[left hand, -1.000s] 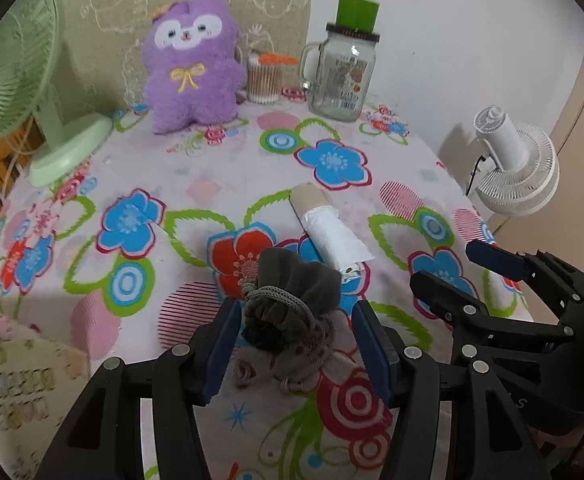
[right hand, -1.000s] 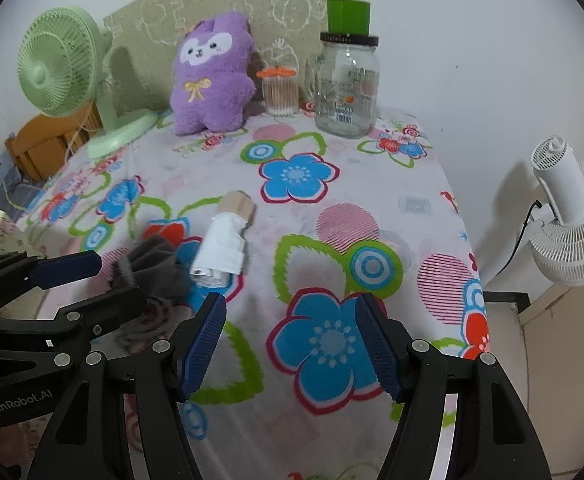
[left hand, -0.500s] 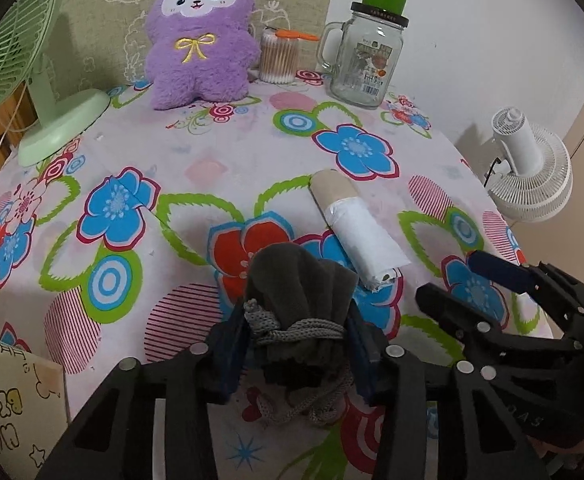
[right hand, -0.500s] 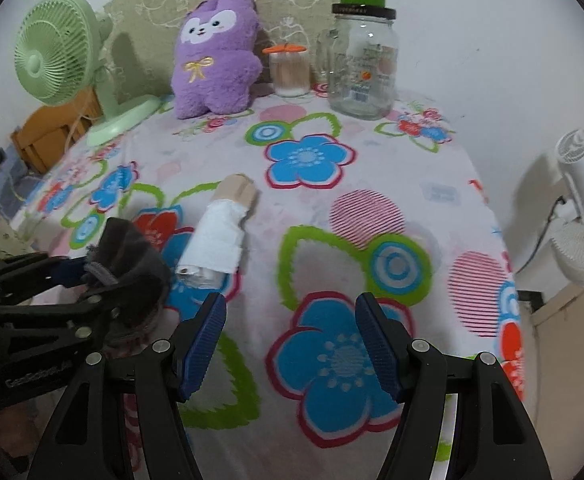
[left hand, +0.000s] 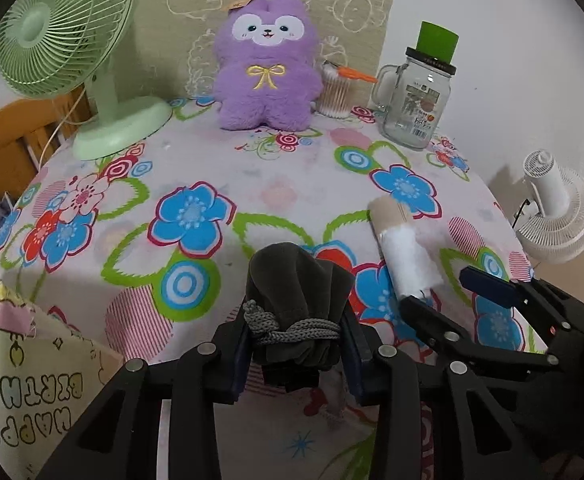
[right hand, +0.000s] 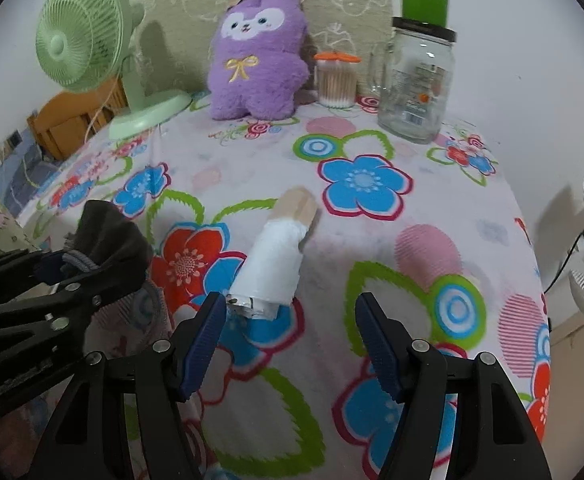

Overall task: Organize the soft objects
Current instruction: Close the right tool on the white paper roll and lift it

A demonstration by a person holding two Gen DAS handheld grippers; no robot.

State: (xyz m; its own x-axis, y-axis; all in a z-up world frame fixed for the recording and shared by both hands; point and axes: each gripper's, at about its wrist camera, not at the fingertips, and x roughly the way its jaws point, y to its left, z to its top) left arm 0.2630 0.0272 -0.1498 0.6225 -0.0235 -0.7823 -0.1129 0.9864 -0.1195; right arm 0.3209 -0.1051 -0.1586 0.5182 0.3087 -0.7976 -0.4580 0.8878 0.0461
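Left gripper (left hand: 296, 344) is clamped on a grey drawstring pouch (left hand: 297, 296), held up off the floral tablecloth (left hand: 252, 184). White roll (left hand: 405, 254) lies just right of it, right gripper (left hand: 451, 292) nearby with jaws apart. Purple plush (left hand: 268, 64) sits way back.

The setting was a home, likely a bedroom corner. A floral tablecloth (left hand: 196, 216) covered the table; a purple plush toy (left hand: 267, 64) sat at upper centre, a green desk fan (left hand: 64, 40) upper left, a glass jar (left hand: 419, 100) upper right.
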